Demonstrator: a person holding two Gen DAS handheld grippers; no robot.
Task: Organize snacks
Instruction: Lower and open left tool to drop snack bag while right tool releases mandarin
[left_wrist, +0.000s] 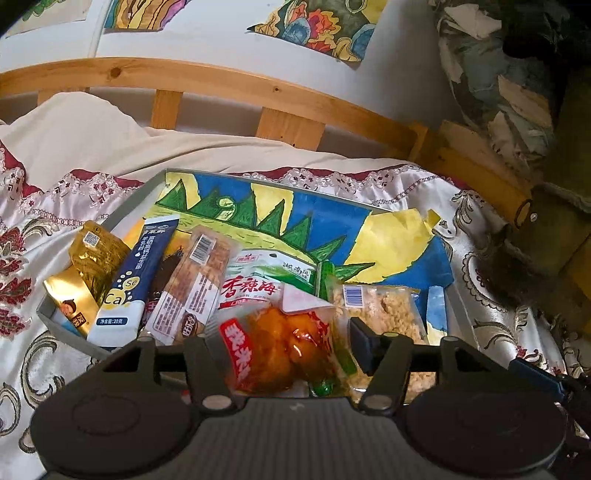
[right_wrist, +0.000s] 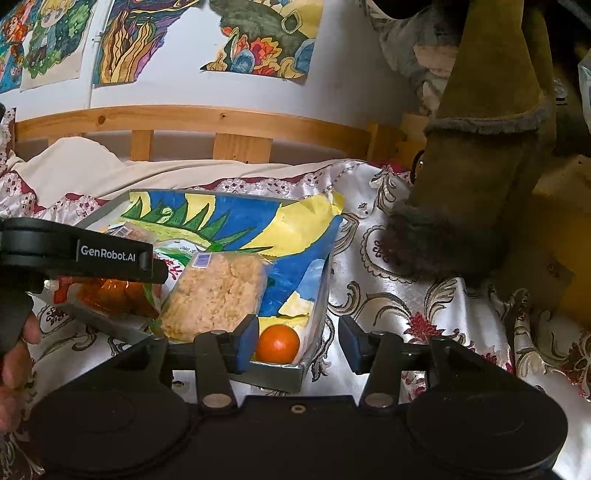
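The left gripper (left_wrist: 284, 339) is clamped on a clear packet of orange-red snack (left_wrist: 280, 347) with a red label, held just above the near edge of a shallow grey tray (left_wrist: 456, 295). Its right finger (left_wrist: 364, 341) shows as a dark pad against the packet; the left finger is largely hidden behind the wrapper.

Beside the held packet, to its right, lies a clear bag of pale crumbly rice cake (left_wrist: 388, 314) with a blue barcode sticker. Behind it sits a white-and-green packet with red Chinese lettering (left_wrist: 258, 280). Further left, leaning in a row against the tray's left wall, are a clear-wrapped brown bar (left_wrist: 195, 288), a navy-and-white sachet marked "Ca" and "Se" (left_wrist: 129, 284), and two gold foil packets (left_wrist: 88, 273). The tray floor is lined with a painted sheet in blue, yellow and green (left_wrist: 332, 229).

The right gripper (right_wrist: 295, 343) hangs with its blue-padded fingers (right_wrist: 245, 343) apart and holding nothing, over the tray's near right corner (right_wrist: 295, 373). Between the fingers, inside that corner, rests a small orange fruit (right_wrist: 277, 343), just beside the rice cake bag.

The tray stands on a bed covered in a white satin spread with red and gold flourishes (right_wrist: 406, 295). A wooden bed rail (right_wrist: 221, 122) runs behind, colourful drawings (right_wrist: 258, 48) hang on the wall, and an olive fur-trimmed garment (right_wrist: 480, 166) drapes at the right.
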